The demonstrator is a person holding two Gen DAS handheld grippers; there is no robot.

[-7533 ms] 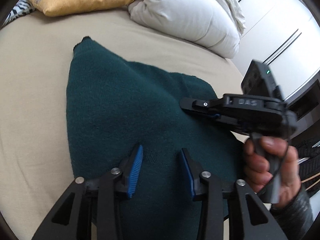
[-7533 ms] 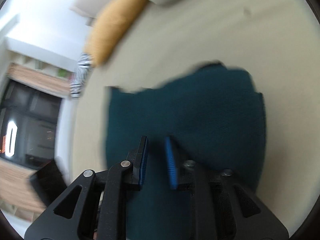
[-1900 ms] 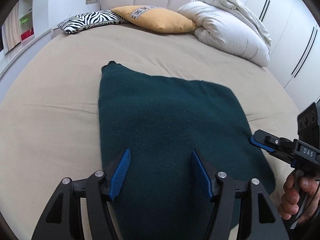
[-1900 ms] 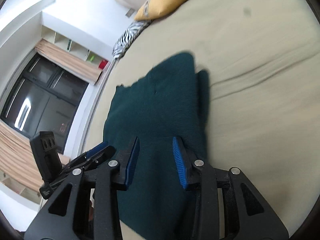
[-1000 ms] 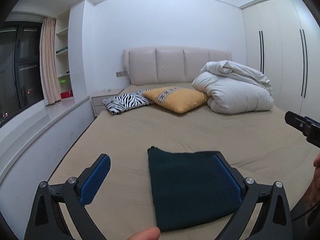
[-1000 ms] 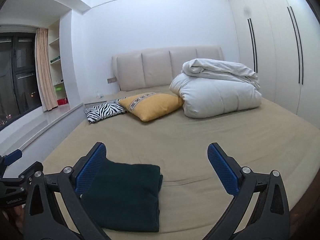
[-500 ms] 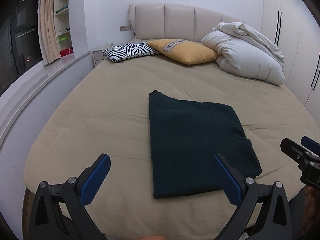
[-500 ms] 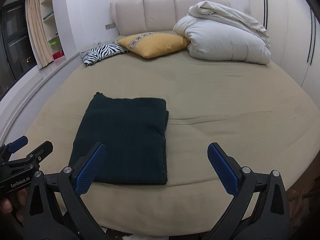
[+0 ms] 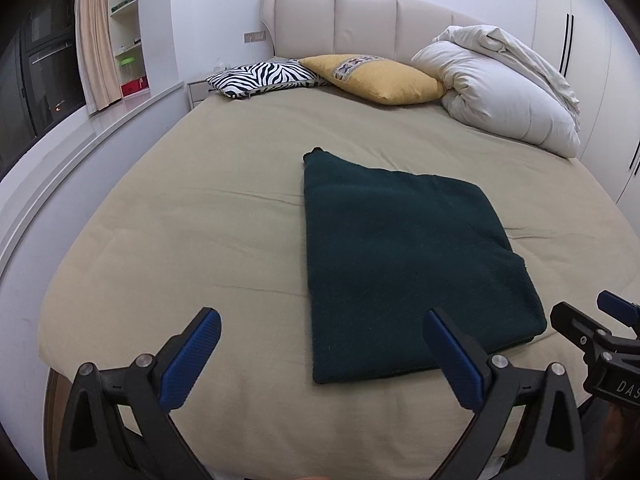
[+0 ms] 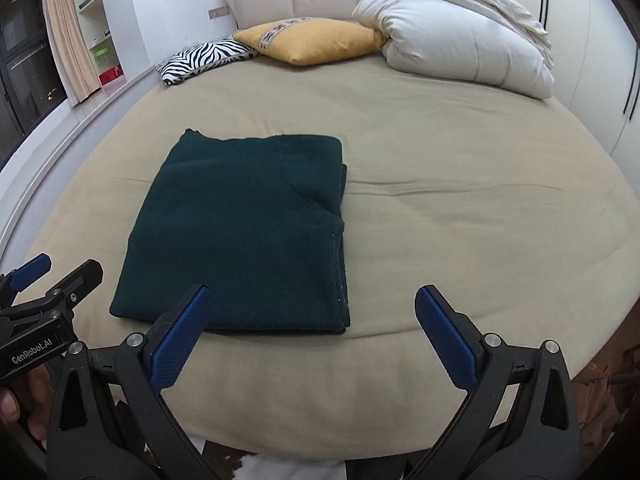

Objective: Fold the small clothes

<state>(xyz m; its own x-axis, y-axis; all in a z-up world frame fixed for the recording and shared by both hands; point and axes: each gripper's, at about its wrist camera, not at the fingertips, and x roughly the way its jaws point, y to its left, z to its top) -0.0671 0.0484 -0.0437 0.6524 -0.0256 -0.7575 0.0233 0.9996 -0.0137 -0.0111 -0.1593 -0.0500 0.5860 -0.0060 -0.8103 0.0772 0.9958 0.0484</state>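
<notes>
A dark green knitted garment (image 9: 404, 256) (image 10: 248, 228) lies folded into a flat rectangle near the front edge of the beige bed (image 9: 200, 216) (image 10: 460, 208). My left gripper (image 9: 320, 332) is wide open and held back from the bed edge, nothing between its blue pads. My right gripper (image 10: 312, 312) is wide open too, hanging short of the garment's near edge. Each gripper shows at the side of the other's view: the right gripper (image 9: 592, 328) at lower right, the left gripper (image 10: 48, 280) at lower left, held by a hand (image 10: 16, 408).
At the head of the bed lie a zebra-print pillow (image 9: 264, 76) (image 10: 204, 58), a yellow pillow (image 9: 376, 78) (image 10: 312, 42) and a bundled white duvet (image 9: 504, 88) (image 10: 460, 36). A window ledge (image 9: 80, 140) runs along the left; wardrobe doors (image 9: 600, 60) stand right.
Both grippers have drawn back off the garment, opened wide and pulled away from the bed. The garment has stayed folded and flat.
</notes>
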